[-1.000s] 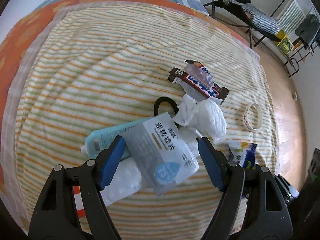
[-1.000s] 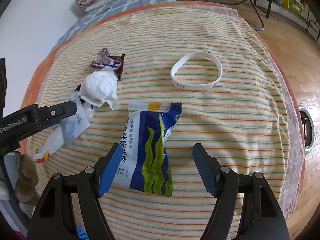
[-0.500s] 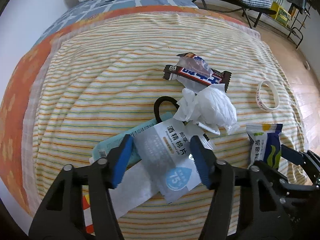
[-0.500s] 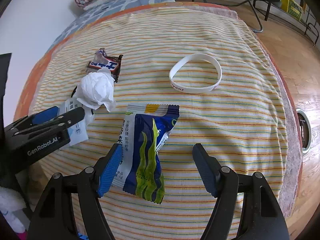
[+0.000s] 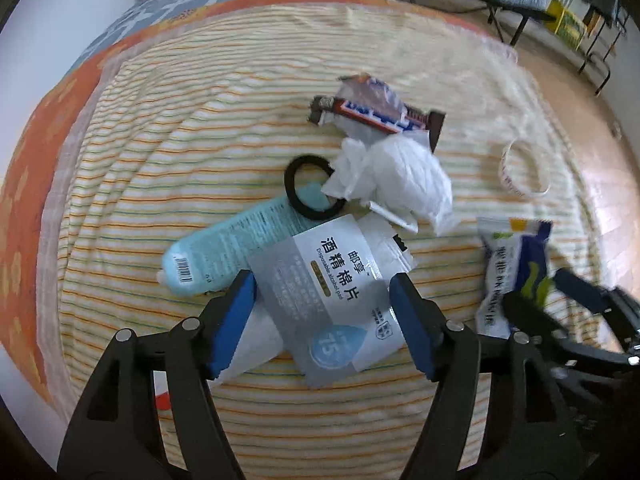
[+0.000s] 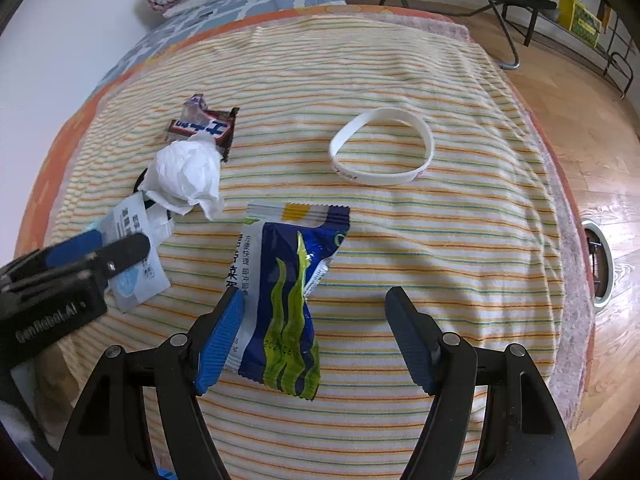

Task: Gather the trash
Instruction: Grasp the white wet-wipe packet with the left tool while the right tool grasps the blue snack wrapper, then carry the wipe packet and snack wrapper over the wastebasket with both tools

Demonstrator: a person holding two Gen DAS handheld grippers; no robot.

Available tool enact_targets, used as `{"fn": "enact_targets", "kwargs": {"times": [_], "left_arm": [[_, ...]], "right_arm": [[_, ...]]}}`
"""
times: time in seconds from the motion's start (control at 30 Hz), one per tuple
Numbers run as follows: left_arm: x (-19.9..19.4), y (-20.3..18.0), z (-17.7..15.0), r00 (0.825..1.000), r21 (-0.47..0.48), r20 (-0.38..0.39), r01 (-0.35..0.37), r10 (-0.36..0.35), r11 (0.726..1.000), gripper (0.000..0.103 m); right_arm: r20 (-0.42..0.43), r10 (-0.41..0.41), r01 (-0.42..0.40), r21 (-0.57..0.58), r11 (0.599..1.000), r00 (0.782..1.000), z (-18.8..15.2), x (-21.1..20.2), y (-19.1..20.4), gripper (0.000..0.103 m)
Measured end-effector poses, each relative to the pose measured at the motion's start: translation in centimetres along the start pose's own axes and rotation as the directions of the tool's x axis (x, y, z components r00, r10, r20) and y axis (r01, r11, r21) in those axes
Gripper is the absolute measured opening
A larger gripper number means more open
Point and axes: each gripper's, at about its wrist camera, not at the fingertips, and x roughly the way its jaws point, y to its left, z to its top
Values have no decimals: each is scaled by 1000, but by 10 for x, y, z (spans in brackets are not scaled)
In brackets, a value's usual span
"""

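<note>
On the striped blanket (image 6: 460, 240), the alcohol pad sachet (image 5: 336, 300) lies between the left gripper's (image 5: 322, 322) spread fingers, overlapping a tube (image 5: 236, 246). A hair tie (image 5: 310, 188) rests on the tube's far end. Behind it sits a crumpled tissue (image 5: 404, 176), touching the candy wrapper (image 5: 376, 110) beyond. The snack packet (image 6: 286, 300) lies right of the sachet, beside the right gripper's (image 6: 314, 330) left finger; a wristband (image 6: 382, 146) lies farther back.

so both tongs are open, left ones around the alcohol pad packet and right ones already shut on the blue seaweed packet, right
Not quite. The right tongs are open too: the right wrist view shows the blue seaweed packet lying on the striped blanket beside the left fingertip, not clamped. The left tongs are indeed open around the alcohol pad packet.
</note>
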Motion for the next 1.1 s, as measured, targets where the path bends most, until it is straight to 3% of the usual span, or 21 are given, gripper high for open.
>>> {"fn": "enact_targets", "kwargs": {"times": [0.1,0.23,0.3,0.4,0.47,0.53,0.63,0.8,1.1], "left_arm": [[2,0,0,1000,1,12,11,-11,1000,70],[-5,1,-5,999,42,41,33,-35,999,52],[-9,1,-8,997,57,53,45,-48,997,50],[-14,6,-9,995,54,62,80,-84,995,49],[-20,9,-9,991,43,73,110,-113,993,49],[-26,14,-8,986,38,84,138,-141,990,49],[-34,21,-7,979,28,97,177,-179,984,49],[-49,34,-6,969,5,105,223,-223,975,49],[-69,47,-24,970,35,128,206,-209,978,49]], "right_arm": [[-1,1,-1,11,1000,1000,1,-1,-4,72],[-7,3,-3,5,1000,1000,0,-1,-4,72],[-6,6,-6,-3,1000,1000,-1,-1,-4,72],[-3,41,-41,-9,999,999,-3,-2,-3,56],[-2,61,-61,-13,998,998,-5,-4,0,37],[2,69,-69,-24,997,998,-7,-6,4,24],[11,66,-66,-53,996,998,-9,-8,9,13],[24,89,-88,-47,995,996,-8,-14,8,9],[86,116,-114,-34,993,989,-14,-38,2,7]]}}
